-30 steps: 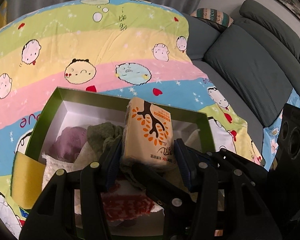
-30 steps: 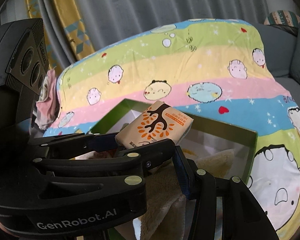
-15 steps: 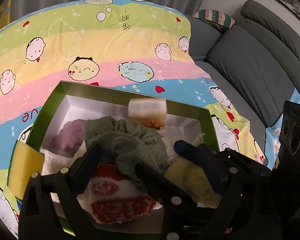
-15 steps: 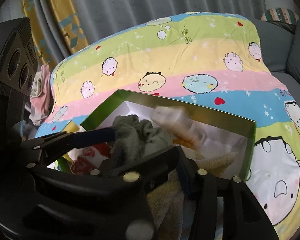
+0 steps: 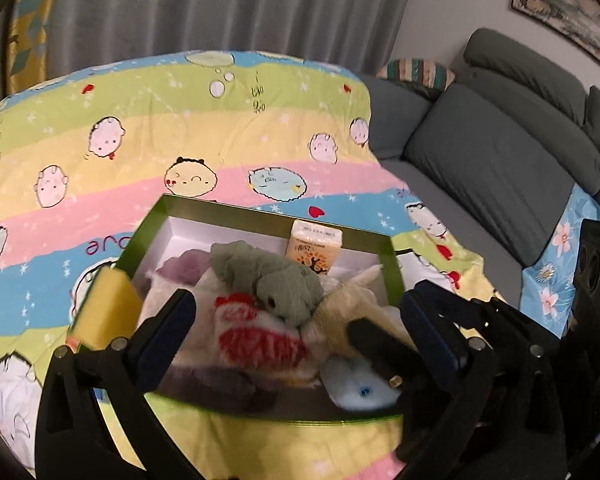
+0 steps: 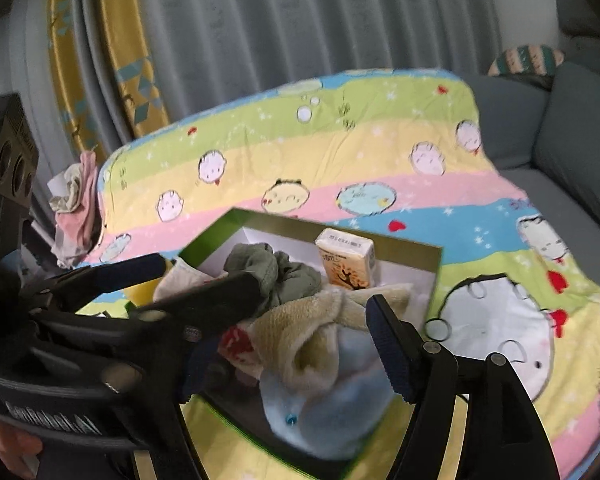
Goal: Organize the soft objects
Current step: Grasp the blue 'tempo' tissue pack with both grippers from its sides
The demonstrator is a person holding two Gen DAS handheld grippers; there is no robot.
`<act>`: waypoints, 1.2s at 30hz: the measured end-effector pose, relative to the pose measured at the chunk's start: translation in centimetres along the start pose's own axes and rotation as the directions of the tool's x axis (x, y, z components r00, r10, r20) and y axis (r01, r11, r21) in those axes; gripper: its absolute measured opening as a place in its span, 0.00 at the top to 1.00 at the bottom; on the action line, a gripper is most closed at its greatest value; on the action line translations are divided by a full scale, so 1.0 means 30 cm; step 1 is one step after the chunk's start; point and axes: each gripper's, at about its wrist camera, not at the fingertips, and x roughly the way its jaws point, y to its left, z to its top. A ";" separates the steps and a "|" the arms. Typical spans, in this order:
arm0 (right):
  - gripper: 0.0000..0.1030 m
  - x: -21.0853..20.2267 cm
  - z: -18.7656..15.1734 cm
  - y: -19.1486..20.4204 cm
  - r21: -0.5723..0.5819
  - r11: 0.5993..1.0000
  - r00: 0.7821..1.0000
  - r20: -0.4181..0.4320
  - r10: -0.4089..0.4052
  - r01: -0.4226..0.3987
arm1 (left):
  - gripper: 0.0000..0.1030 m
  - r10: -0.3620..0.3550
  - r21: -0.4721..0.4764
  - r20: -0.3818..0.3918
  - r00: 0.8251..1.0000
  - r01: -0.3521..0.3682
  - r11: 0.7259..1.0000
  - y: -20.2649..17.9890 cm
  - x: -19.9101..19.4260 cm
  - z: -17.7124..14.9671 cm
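Left wrist view: the left hand-held gripper [image 5: 296, 322] is seen with its jaws opening wide, nothing pressed between the pads; only the pile in the box shows through the gap. In the right wrist view the right hand-held gripper [image 6: 288, 320] is likewise opening and empty, its jaws framing the cream towel [image 6: 300, 332] without touching it.

Just beyond both grippers the green box [image 5: 236, 210] is noted on the rainbow cartoon blanket [image 5: 180, 112], and the blanket is draped over a grey sofa [image 5: 500, 160]. The tissue pack [image 5: 314, 248] is found upright inside the box, against the far wall, apart from both grippers.

Step judged: release of the tissue pack into the box is complete. The next move would call for a fresh soft item outside the box to be located; the yellow sponge [image 5: 104, 308] at the box's left rim is the nearest candidate, and its blurred edge makes it unclear whether it lies in or out.

Count, as far as the heap allows:
- tissue pack: one
- green cloth [image 5: 276, 280]: one
- cream towel: one
- purple cloth [image 5: 188, 264]: one
- white cloth with red print [image 5: 256, 336]: one
- pale blue plush [image 5: 356, 384]: one
- yellow sponge: one
- box: one

A bundle of pinkish cloth [image 6: 76, 208] is also noted off the blanket's left edge in the right wrist view.
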 end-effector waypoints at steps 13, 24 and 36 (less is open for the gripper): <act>0.28 -0.171 -0.151 0.188 -0.132 0.990 0.999 -0.008 0.049 -0.050 | 0.01 0.065 -0.175 0.068 0.996 -0.053 0.983 0.247 -0.308 -0.247; 0.28 0.065 -0.312 0.512 -0.311 0.932 0.971 -0.205 0.125 -0.186 | 0.01 0.214 -0.321 0.016 0.977 -0.198 0.926 0.562 -0.333 -0.396; 0.51 0.371 -0.297 0.644 -0.283 0.943 0.952 -0.293 0.087 -0.173 | 0.29 0.097 -0.303 -0.073 0.993 -0.115 0.946 0.728 -0.133 -0.305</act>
